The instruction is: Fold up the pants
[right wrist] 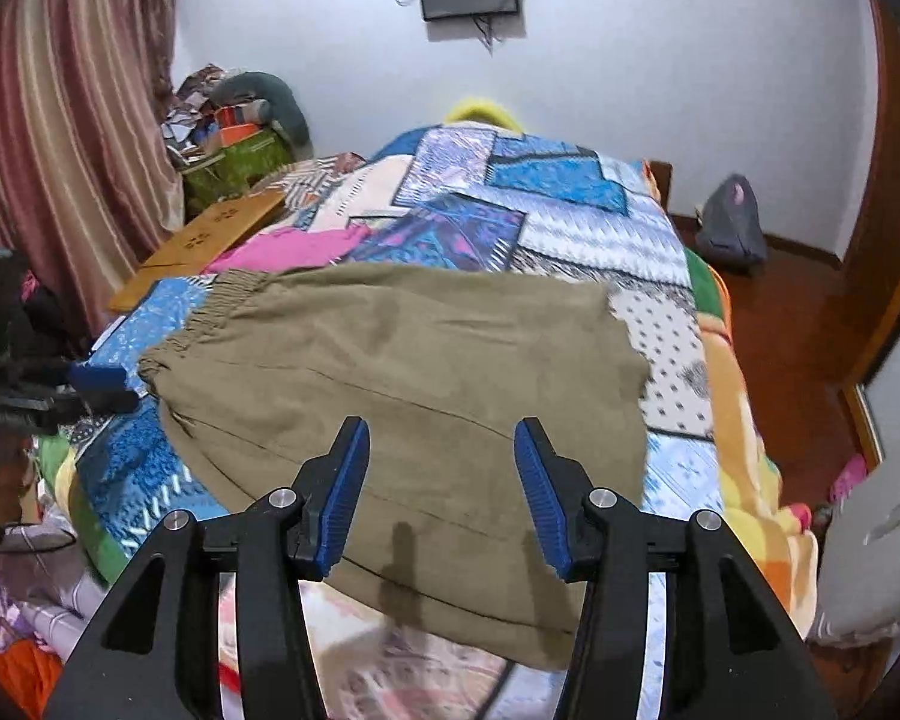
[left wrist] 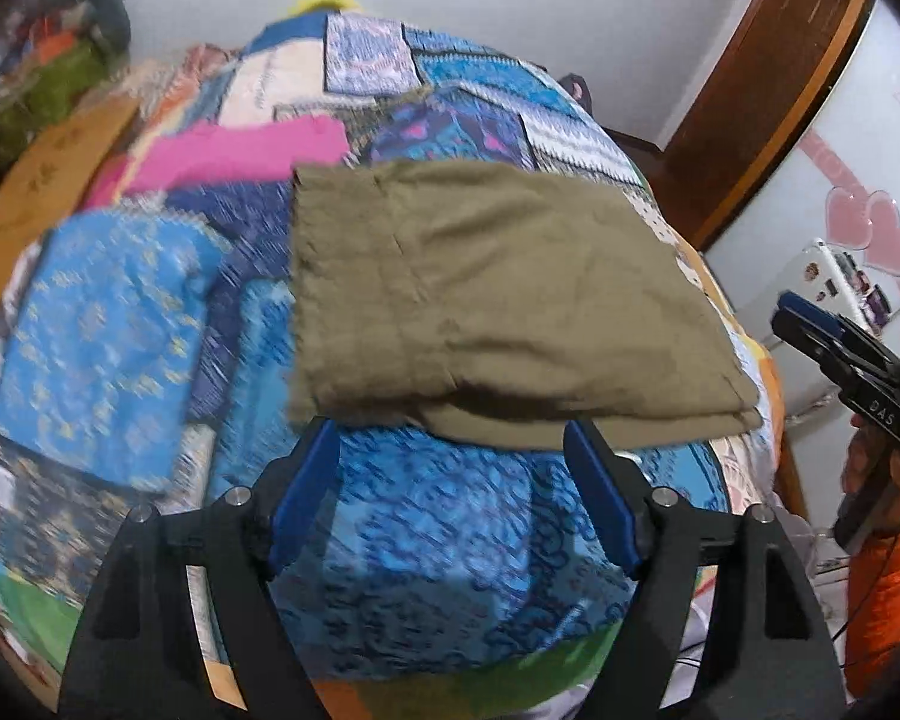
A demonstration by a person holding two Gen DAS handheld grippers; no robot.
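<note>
Gaping tongs (left wrist: 450, 438) (right wrist: 441, 438) above pants (right wrist: 402, 372)

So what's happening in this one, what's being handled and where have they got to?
A person with tongs in each hand is folding olive-brown pants on a bed's patchwork quilt. The pants lie folded into a compact stack. Both the left tongs and right tongs are open, holding nothing. A pink garment lies further back.
</note>
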